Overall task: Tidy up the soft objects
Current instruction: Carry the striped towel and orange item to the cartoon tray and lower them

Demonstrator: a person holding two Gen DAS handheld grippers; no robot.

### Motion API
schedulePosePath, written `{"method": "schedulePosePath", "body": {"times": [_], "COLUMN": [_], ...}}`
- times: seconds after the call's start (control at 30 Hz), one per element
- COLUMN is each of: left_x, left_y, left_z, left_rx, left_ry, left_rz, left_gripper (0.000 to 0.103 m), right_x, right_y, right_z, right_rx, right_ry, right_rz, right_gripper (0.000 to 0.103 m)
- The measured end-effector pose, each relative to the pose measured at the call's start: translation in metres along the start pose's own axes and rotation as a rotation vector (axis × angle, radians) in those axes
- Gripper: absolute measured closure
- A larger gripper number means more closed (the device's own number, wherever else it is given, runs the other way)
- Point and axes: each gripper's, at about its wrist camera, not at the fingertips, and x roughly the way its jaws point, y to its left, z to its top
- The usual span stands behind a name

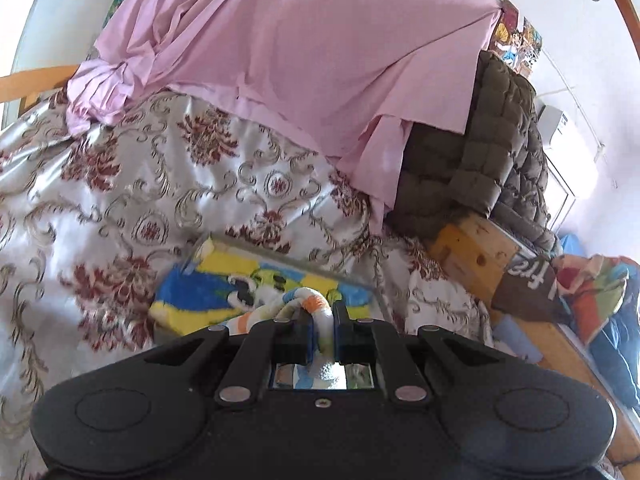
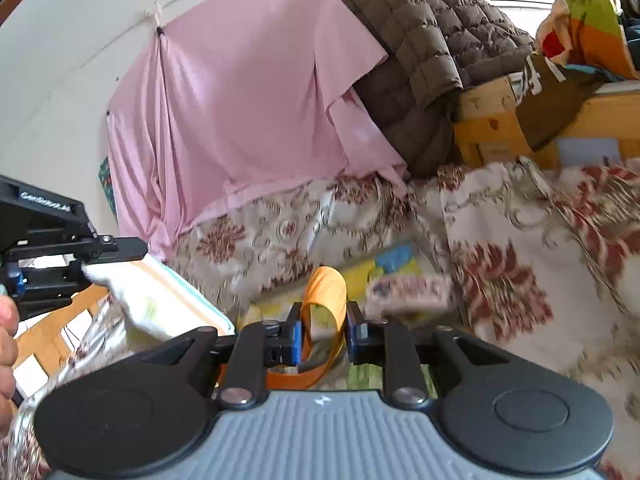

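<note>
My left gripper (image 1: 322, 314) is shut on a white knitted soft item with orange and pale stripes (image 1: 316, 304). It hangs above a blue and yellow cartoon cloth (image 1: 216, 284) lying on the floral bedspread (image 1: 132, 184). My right gripper (image 2: 323, 322) is shut on a loop of orange fabric (image 2: 326, 288), which stands up between its blue pads. In the right wrist view the left gripper (image 2: 100, 266) enters from the left with the white item (image 2: 132, 300) drooping from it. A blurred pinkish soft thing (image 2: 408, 292) lies just right of the orange fabric.
A pink sheet (image 1: 304, 60) hangs behind the bed. A brown quilted jacket (image 2: 432, 40) drapes over the wooden bed frame (image 2: 484, 120). Colourful clothes (image 2: 588, 24) are piled at the far right. A person's hand (image 2: 6, 344) shows at the left edge.
</note>
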Motion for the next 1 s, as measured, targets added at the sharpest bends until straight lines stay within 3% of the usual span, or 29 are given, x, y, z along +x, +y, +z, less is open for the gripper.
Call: {"method": "schedulePosePath", "body": {"times": [0.27, 0.43, 0.7, 1.0], "left_x": [0.054, 0.107, 0.178, 0.215], "left_y": [-0.020, -0.024, -0.021, 0.011], "left_z": [0.039, 0.048, 0.040, -0.007], "left_rx": [0.054, 0.053, 0.033, 0.030], "left_ry": [-0.064, -0.083, -0.027, 0.119], "left_rz": [-0.040, -0.064, -0.087, 0.010], "left_gripper": [0.094, 0.094, 0.093, 0.093], "right_x": [0.072, 0.113, 0.140, 0.158], "right_y": [-0.036, -0.060, -0.090, -0.103], "right_z": [0.030, 0.039, 0.042, 0.039], "right_rx": [0.063, 0.126, 0.219, 0.292], "right_ry": [-0.026, 0.071, 0.088, 0.107], "right_rz": [-0.008, -0.076, -0.078, -0.019], "right_gripper": [0.080, 0.080, 0.076, 0.073]}}
